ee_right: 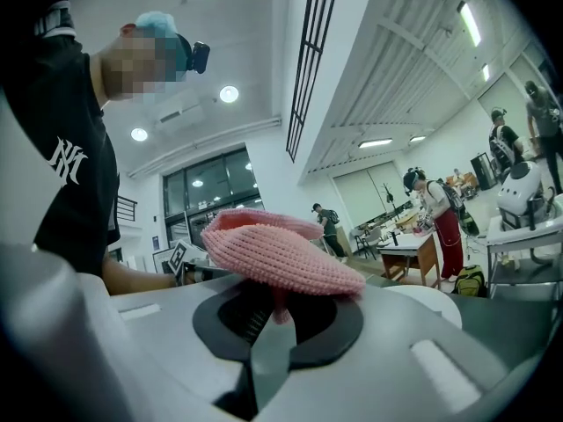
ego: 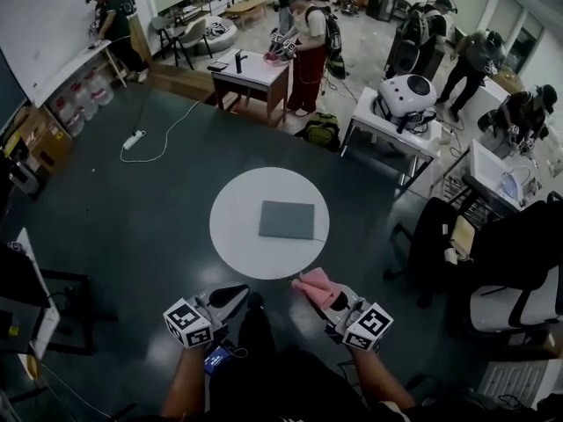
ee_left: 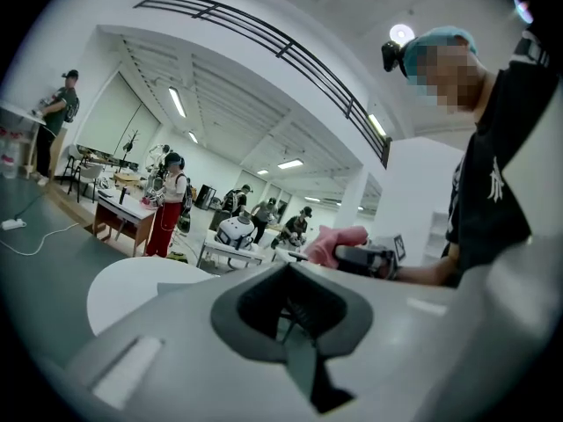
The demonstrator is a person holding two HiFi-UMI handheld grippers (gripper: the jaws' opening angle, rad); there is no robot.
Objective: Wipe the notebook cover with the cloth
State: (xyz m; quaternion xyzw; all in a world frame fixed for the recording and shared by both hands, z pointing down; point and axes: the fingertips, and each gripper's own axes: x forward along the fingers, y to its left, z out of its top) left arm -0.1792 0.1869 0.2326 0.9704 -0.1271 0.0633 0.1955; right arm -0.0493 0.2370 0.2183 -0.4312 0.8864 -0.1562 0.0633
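Observation:
A grey notebook (ego: 287, 220) lies flat on the round white table (ego: 237, 236) ahead of me. My right gripper (ego: 324, 294) is shut on a pink cloth (ego: 317, 286), held just off the table's near edge; in the right gripper view the pink cloth (ee_right: 274, 257) bulges over the closed jaws. The left gripper (ego: 236, 295) is shut and holds nothing, level with the right one at the table's near-left edge. From the left gripper view I see the pink cloth (ee_left: 332, 243) and the white table (ee_left: 132, 287) beyond the closed jaws.
Dark floor surrounds the table. A black chair (ego: 510, 262) and desks stand to the right, a wooden table (ego: 253, 73) with a person behind it at the back. A power strip with its cable (ego: 134, 140) lies on the floor far left. Several people work around the room.

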